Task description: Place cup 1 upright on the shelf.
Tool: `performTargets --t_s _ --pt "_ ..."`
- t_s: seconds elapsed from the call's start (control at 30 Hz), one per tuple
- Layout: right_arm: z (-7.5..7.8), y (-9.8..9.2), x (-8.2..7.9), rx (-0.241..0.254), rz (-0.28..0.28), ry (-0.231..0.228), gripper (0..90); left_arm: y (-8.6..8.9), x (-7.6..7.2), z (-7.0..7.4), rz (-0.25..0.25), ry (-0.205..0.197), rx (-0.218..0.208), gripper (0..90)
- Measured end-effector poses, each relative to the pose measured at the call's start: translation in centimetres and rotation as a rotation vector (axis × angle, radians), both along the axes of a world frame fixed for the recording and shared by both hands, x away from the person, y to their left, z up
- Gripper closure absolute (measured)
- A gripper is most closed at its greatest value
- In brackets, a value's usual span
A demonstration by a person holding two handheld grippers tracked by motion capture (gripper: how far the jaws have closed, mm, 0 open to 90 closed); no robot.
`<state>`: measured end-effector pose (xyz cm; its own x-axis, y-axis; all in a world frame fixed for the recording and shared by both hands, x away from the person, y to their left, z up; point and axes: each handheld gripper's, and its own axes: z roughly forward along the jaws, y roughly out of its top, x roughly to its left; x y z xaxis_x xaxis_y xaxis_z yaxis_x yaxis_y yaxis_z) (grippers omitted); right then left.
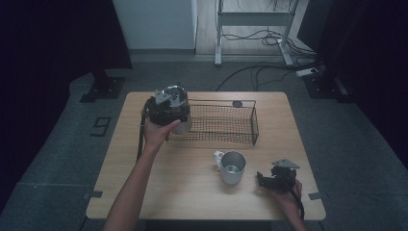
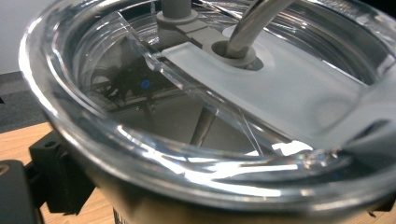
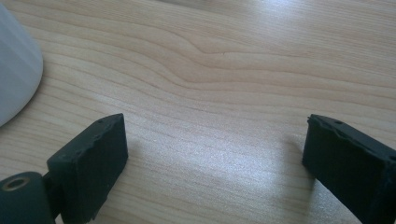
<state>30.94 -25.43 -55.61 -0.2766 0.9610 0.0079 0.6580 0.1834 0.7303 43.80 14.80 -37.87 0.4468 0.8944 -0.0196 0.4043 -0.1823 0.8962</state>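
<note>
Closest in, the clear plastic lid (image 2: 196, 116) of a steel tumbler (image 1: 179, 108) sits right under the left gripper view, with a straw (image 2: 252, 23) coming up through a grey grommet and a frosted slider across the top. The left tool (image 1: 168, 107) is clamped around this tumbler's body, one black pad (image 2: 51, 177) visible against its side, so the jaws stand wide on a wide thing. The person's left hand (image 1: 158, 132) holds it up at the near left corner of a black wire basket (image 1: 243, 126).

The tabletop (image 1: 192, 192) is pale wood with a clear grain, and it stands on grey carpet (image 1: 57, 144). Beyond the far edge there is a white cabinet (image 1: 156, 24), a light metal frame (image 1: 252, 21) and loose cables (image 1: 269, 72) on the floor; dark curtains close in both sides.

A steel mug (image 1: 232, 167) with a white handle stands upright in front of the basket, well apart from the tumbler. A small dark disc (image 1: 237, 104) lies by the basket's far rim.

The right tool (image 3: 215, 144) rests low on the tabletop near the right front, jaws apart with bare wood between them, just beside the mug.
</note>
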Motion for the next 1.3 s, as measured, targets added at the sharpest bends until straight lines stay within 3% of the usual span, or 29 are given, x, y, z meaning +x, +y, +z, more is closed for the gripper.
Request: performTargets --t_s 0.33,0.43,0.73,1.0,1.13,1.3 --pt "0.0 0.0 0.0 0.001 0.000 0.001 6.4 -0.6 1.1 -0.2 -0.008 0.010 0.005 4.0" --pt "0.0 0.0 0.0 0.001 0.001 0.000 6.5 -0.9 1.5 -0.4 0.002 0.016 0.023 4.0" --pt "0.0 0.0 0.0 0.002 0.001 0.001 6.6 -1.6 2.2 -0.4 -0.005 0.025 0.005 4.1" --pt "0.0 0.0 -0.1 0.002 0.003 -0.002 7.4 -2.7 2.9 -0.6 -0.015 0.026 0.033 4.0" --pt "0.0 0.0 -0.1 0.004 0.001 -0.001 7.6 -2.7 3.4 -0.6 -0.007 0.033 0.018 4.1" --pt "0.0 0.0 -0.1 0.004 0.001 -0.001 7.6 -2.9 3.8 -0.9 -0.003 0.038 0.030 4.0"
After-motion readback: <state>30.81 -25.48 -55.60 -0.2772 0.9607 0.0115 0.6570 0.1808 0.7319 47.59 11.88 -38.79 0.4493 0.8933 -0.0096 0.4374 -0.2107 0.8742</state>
